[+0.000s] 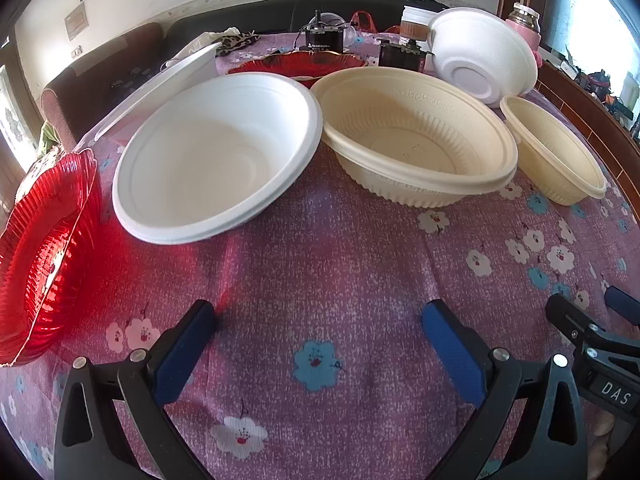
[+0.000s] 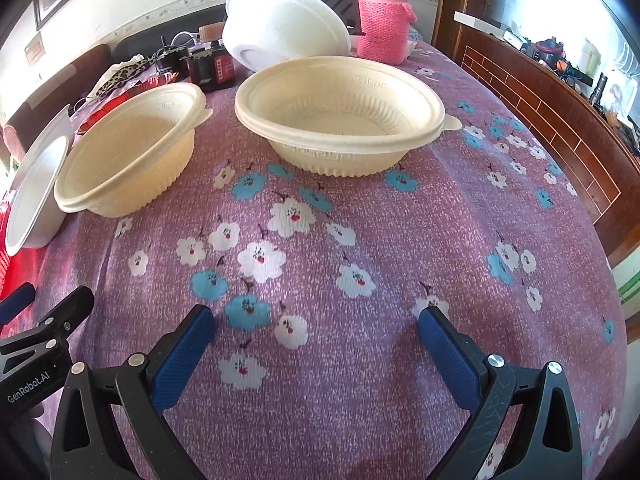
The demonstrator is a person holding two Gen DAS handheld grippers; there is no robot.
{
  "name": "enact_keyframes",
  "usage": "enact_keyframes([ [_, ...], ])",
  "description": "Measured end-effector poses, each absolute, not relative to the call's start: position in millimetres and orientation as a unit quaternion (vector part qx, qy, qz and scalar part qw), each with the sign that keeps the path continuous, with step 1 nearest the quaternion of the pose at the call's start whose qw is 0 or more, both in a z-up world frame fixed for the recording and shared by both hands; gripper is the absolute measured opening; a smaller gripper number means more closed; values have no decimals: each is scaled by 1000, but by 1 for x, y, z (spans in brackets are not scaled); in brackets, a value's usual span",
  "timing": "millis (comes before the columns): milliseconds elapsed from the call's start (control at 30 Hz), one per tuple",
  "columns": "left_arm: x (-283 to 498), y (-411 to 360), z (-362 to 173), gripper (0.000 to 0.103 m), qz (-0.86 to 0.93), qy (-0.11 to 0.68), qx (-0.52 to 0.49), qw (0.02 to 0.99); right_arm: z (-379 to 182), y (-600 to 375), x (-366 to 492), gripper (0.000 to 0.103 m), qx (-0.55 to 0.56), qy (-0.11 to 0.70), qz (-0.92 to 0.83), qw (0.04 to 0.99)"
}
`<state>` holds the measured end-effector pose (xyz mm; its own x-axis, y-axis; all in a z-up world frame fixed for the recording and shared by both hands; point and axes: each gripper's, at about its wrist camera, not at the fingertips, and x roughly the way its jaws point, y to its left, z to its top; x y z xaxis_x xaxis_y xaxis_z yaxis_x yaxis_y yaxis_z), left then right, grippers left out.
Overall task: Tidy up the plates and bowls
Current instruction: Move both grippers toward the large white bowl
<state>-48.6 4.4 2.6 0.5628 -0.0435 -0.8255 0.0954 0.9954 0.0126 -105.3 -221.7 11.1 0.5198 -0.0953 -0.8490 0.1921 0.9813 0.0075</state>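
Spread wide and empty, the left gripper (image 1: 320, 320) and the right gripper (image 2: 316, 318) are both held low over the desk (image 1: 340, 280) with its purple flowered cloth, nothing between the blue pads of either. Ahead of the left gripper, slightly to its left, the white foam bowl (image 1: 212, 160) is seen tipped toward the camera, its rim touching that of the large cream ribbed plastic bowl (image 1: 416, 136) just right of it. Straight ahead of the right gripper stands the second cream ribbed plastic bowl (image 2: 340, 114), upright, a small tab on its right rim; this arm is judged the nearer to it. An upturned white foam bowl (image 2: 284, 28) is propped behind, beside a pink knit-sleeved flask (image 2: 384, 28). The red ribbed glass plate (image 1: 44, 256) at the far left is cut off by the frame, and a second red plate (image 1: 296, 65) is largely hidden behind the bowls, so its contact with them cannot be told.
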Motion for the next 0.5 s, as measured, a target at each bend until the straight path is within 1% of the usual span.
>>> enact_keyframes([
  [233, -64, 10, 4, 103, -85, 482, 47, 871, 12, -219, -119, 102, 45, 494, -65, 866],
  [333, -72, 14, 7, 103, -96, 502, 53, 858, 14, -220, -129, 102, 53, 500, -60, 863],
  [400, -80, 28, 12, 103, -114, 506, 21, 855, 20, -222, -136, 100, 68, 496, -52, 864],
  [500, -88, 53, 20, 103, -118, 498, -22, 859, 36, -218, -147, 100, 69, 471, -47, 878],
])
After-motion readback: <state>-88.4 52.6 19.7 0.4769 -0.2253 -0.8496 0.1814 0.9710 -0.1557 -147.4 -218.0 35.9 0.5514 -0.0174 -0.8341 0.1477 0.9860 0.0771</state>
